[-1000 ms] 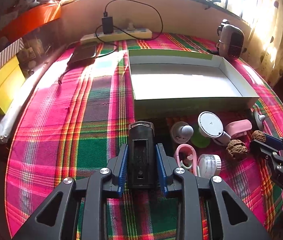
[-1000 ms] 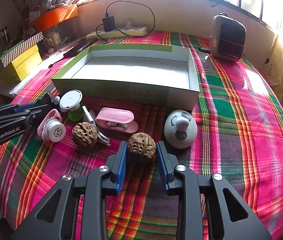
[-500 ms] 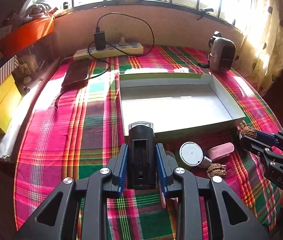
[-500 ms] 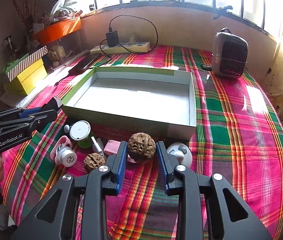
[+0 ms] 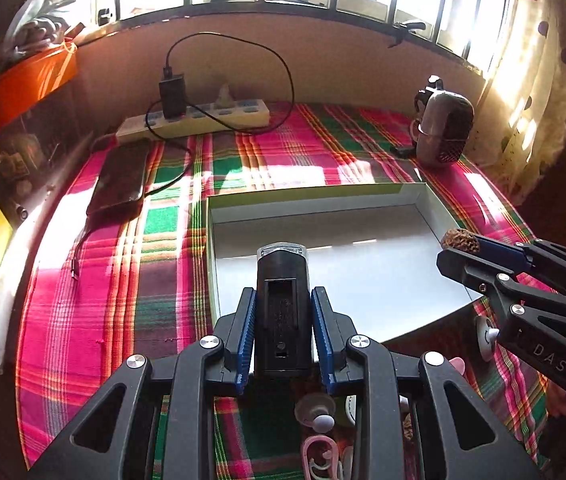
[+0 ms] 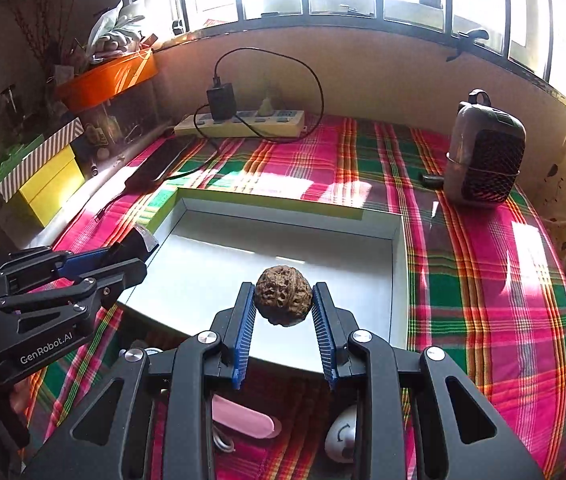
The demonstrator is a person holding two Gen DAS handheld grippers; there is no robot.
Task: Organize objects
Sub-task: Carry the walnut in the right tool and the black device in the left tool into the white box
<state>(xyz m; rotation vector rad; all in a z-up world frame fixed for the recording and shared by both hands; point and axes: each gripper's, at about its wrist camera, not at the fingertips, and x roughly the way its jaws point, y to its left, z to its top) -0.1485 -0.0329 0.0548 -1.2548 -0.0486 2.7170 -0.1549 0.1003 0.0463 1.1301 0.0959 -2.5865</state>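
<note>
The walnut [image 6: 283, 300] looks rough, pitted and matt. Behind it, the box [image 6: 283, 216] seems smooth white card. Under the box, the cloth [image 6: 483, 280] is woven plaid. The grippers' blue pads [image 6: 243, 332] look ribbed plastic.

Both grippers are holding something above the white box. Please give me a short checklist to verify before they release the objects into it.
1. Left gripper grips the black device: ok, pads press on both sides.
2. Right gripper grips the walnut: ok.
3. White box has free floor: ok, nothing lies inside.
4. Walnut over the box: ok.
5. Black device fully past the box's near wall: cannot tell.
6. Grippers apart from each other: ok, a gap shows.
</note>
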